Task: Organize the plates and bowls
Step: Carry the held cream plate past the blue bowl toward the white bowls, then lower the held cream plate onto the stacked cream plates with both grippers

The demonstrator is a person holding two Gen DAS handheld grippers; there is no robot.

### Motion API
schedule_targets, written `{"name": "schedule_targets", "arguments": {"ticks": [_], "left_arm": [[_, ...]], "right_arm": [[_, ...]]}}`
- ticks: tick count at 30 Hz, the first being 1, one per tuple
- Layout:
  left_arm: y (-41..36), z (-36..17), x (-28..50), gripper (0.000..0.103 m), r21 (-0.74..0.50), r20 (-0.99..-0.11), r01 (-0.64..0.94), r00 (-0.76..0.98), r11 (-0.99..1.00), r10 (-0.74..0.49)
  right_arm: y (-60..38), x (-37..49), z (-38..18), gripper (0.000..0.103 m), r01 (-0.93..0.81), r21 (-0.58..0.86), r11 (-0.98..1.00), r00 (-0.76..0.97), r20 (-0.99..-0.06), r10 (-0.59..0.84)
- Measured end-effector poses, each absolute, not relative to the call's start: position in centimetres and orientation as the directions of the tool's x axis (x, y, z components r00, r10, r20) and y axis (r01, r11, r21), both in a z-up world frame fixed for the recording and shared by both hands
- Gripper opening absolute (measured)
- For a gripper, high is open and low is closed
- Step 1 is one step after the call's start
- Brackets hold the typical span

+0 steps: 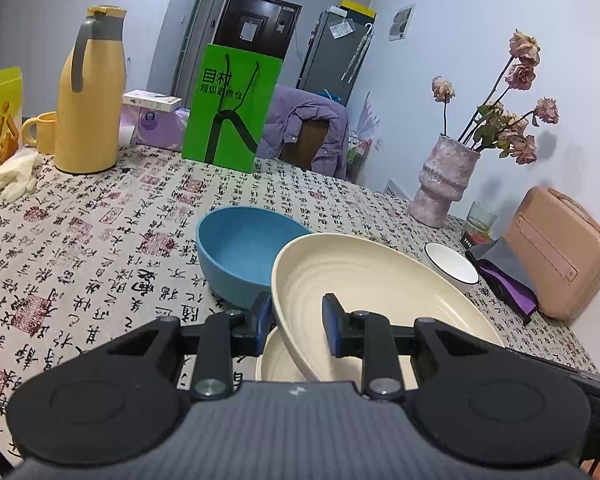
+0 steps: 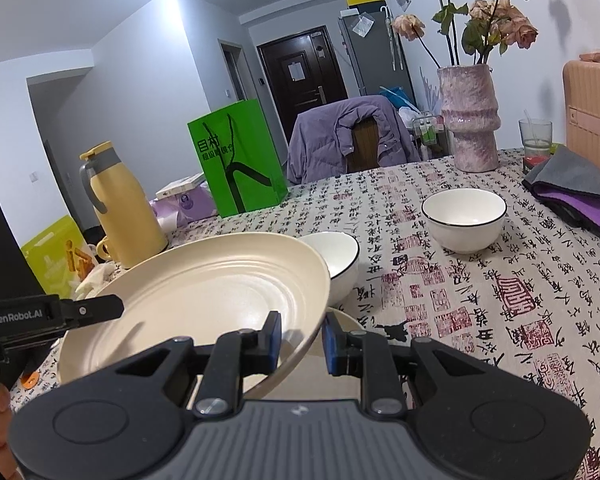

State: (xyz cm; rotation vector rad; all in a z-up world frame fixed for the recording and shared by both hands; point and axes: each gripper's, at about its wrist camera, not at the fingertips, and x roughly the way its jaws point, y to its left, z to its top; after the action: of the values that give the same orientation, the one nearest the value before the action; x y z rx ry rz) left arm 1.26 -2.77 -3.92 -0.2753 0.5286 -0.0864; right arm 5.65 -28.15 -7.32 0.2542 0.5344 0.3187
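Note:
A large cream ribbed plate (image 1: 380, 280) (image 2: 204, 296) hangs tilted over the table, held from both sides. My left gripper (image 1: 298, 322) is shut on its near rim, and my right gripper (image 2: 303, 338) is shut on the opposite rim. Just beneath it lies a second cream plate (image 1: 278, 364) (image 2: 350, 320) on the tablecloth, mostly hidden. Behind the held plate sits a blue bowl (image 1: 240, 248). One black-rimmed white bowl (image 2: 340, 264) is partly hidden by the plate, and another (image 2: 464, 216) (image 1: 452, 266) stands alone further right.
On the patterned cloth stand a yellow thermos (image 1: 90, 96), a yellow mug (image 1: 40, 132), a green paper bag (image 1: 232, 108), a pink vase of dried roses (image 1: 444, 184), a glass (image 2: 535, 136), a pink case (image 1: 560, 252) and a purple-grey cloth (image 2: 580, 192). A chair with a purple jacket (image 2: 348, 136) stands behind.

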Motion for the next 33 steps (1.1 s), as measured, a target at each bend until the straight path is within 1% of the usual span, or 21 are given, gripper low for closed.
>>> {"name": "schedule_targets", "arguments": {"ticks": [8, 33], "left_arm": [[-2.5, -5.1, 1.4, 0.027, -0.295, -0.505, 0.013, 0.846, 0.955, -0.168], [-4.1, -8.7, 2.9, 0.027, -0.250, -0.570, 0.017, 0.806, 0.968, -0.162]], "right_arm": [[-28.1, 5.5, -8.1, 0.022, -0.231, 0.307, 0.923, 0.805, -0.473, 0.358], [-28.7, 6.7, -11.2, 0.021, -0.192, 0.276, 0.942, 0.785, -0.533, 0.316]]}}
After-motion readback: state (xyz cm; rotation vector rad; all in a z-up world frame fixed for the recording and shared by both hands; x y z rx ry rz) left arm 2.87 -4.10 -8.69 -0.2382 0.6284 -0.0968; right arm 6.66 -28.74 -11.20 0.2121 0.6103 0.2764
